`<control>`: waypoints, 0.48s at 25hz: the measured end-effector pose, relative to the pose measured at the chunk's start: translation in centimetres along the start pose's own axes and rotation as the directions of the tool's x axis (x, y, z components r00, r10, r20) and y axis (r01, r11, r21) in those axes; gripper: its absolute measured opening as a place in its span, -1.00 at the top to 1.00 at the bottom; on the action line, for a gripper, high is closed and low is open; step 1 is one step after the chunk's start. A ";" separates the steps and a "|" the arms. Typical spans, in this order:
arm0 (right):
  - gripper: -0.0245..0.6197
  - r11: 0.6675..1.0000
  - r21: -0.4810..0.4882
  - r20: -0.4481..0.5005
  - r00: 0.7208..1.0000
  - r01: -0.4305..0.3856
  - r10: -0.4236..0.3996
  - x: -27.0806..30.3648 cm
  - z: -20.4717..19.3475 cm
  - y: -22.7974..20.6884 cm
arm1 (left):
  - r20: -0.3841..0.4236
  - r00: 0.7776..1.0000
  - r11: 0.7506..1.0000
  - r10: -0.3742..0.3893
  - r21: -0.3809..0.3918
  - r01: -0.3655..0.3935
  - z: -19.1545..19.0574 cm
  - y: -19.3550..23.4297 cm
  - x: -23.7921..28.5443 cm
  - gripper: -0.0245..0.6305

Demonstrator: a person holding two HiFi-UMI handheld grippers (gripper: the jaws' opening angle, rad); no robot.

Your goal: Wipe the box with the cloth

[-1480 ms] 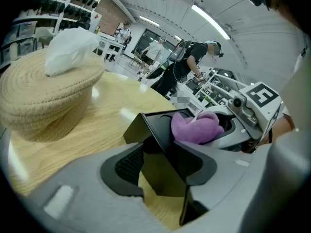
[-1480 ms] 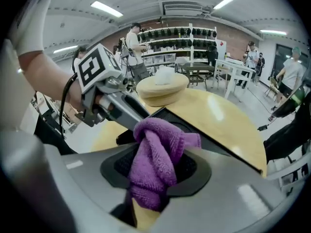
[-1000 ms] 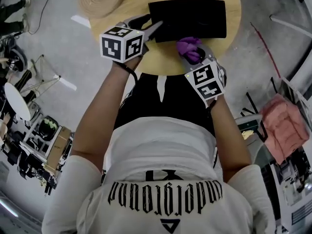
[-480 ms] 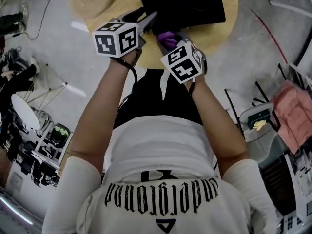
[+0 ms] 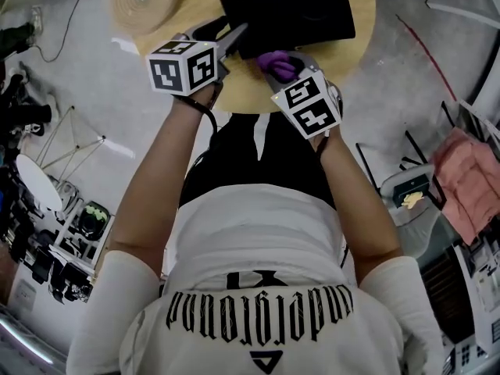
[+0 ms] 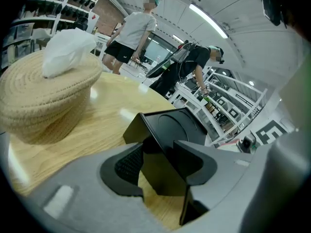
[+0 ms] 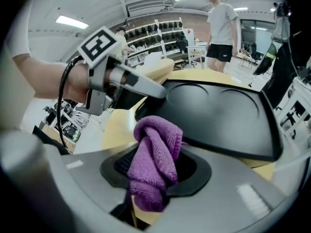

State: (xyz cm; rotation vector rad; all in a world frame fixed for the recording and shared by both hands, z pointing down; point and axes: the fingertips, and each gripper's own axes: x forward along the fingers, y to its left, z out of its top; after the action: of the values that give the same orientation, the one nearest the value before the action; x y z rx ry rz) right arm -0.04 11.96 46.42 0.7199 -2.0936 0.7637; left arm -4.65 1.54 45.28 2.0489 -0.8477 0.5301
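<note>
A flat black box (image 5: 289,14) lies on the round wooden table (image 5: 250,92). My left gripper (image 5: 233,39) is shut on the box's near left corner; in the left gripper view the box (image 6: 170,127) sits between the pads of that gripper (image 6: 160,171). My right gripper (image 5: 283,62) is shut on a bunched purple cloth (image 5: 277,65), which is at the box's near edge, left of its middle. In the right gripper view the cloth (image 7: 155,164) hangs out of the right gripper (image 7: 155,176), just before the box (image 7: 218,115). The left gripper (image 7: 141,84) shows there too.
A woven straw basket (image 6: 43,101) with a white bundle (image 6: 65,52) on it stands on the table's left side, also in the head view (image 5: 148,6). People stand beyond the table. A pink cloth (image 5: 469,186) and racks lie on the floor to the right.
The right gripper carried the purple cloth leftward along the box's near edge, then a little back to the right. The left gripper kept its hold on the box corner.
</note>
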 end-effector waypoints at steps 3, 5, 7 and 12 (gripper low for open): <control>0.44 0.997 0.048 0.014 0.999 0.052 -0.053 -3.0 -1.0 -4.0 | -0.012 1.000 1.000 0.003 0.020 -0.003 0.1 -0.1 -0.1 0.28; 0.44 0.992 0.095 0.019 0.996 0.086 -0.088 -5.0 -2.0 -6.7 | -0.025 1.000 0.999 0.004 0.032 -0.003 0.0 -0.1 0.0 0.27; 0.44 0.981 0.145 0.013 0.991 0.129 -0.132 -6.9 -3.3 -9.8 | -0.031 1.000 1.000 0.002 0.031 -0.001 -0.1 -0.2 0.1 0.27; 0.44 0.950 0.222 -0.034 0.975 0.220 -0.218 -9.4 -6.1 -16.3 | -0.034 0.999 1.000 0.003 0.022 -0.002 0.1 -0.2 0.0 0.27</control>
State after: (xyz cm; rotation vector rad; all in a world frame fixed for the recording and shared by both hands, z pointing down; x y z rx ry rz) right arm 19.31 7.76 46.40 1.0516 -1.8963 0.8839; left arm -4.51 1.51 45.12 2.0531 -0.8281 0.5761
